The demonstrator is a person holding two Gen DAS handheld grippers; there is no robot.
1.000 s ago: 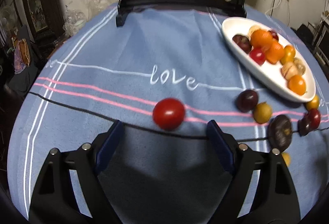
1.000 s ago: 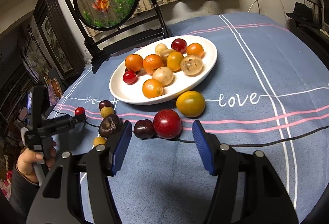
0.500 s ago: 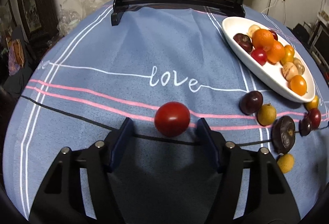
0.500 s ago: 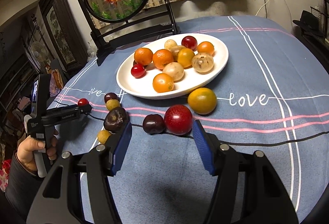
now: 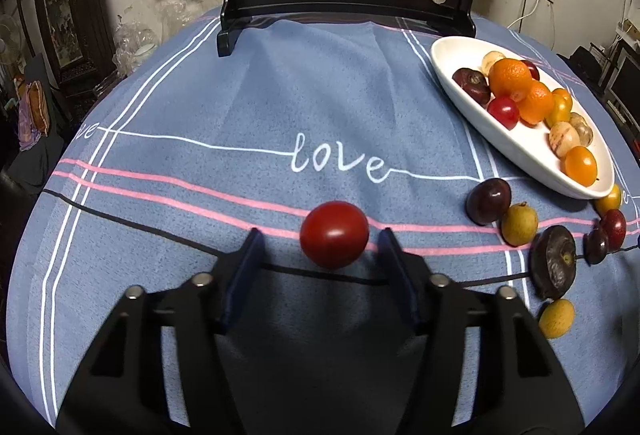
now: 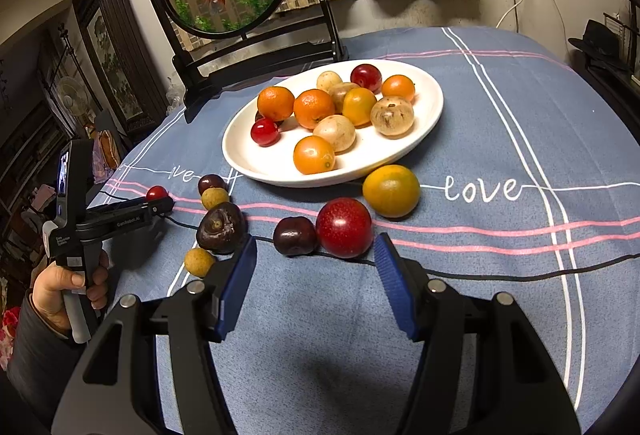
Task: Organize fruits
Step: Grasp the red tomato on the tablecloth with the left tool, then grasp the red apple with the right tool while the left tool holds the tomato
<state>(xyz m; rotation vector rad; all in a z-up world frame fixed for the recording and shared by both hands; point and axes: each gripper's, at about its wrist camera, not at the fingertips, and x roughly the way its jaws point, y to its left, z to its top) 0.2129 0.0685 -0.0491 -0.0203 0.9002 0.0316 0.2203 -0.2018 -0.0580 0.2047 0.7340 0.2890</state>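
Blue cloth (image 5: 280, 107) with pink stripes covers the table. Nearest, the left gripper (image 5: 318, 241) is closing around a small red tomato (image 5: 334, 234), pads not yet touching it. The right gripper (image 6: 316, 249) hangs spread before a red plum (image 6: 344, 227). Farther back, a white plate (image 6: 428, 115) holds mixed fruit.

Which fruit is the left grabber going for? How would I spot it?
Start at the white plate and look left, past the loose fruit, to the pink stripes below the word love. The small red tomato sits alone there, between the closing fingers; no fruit beside it.
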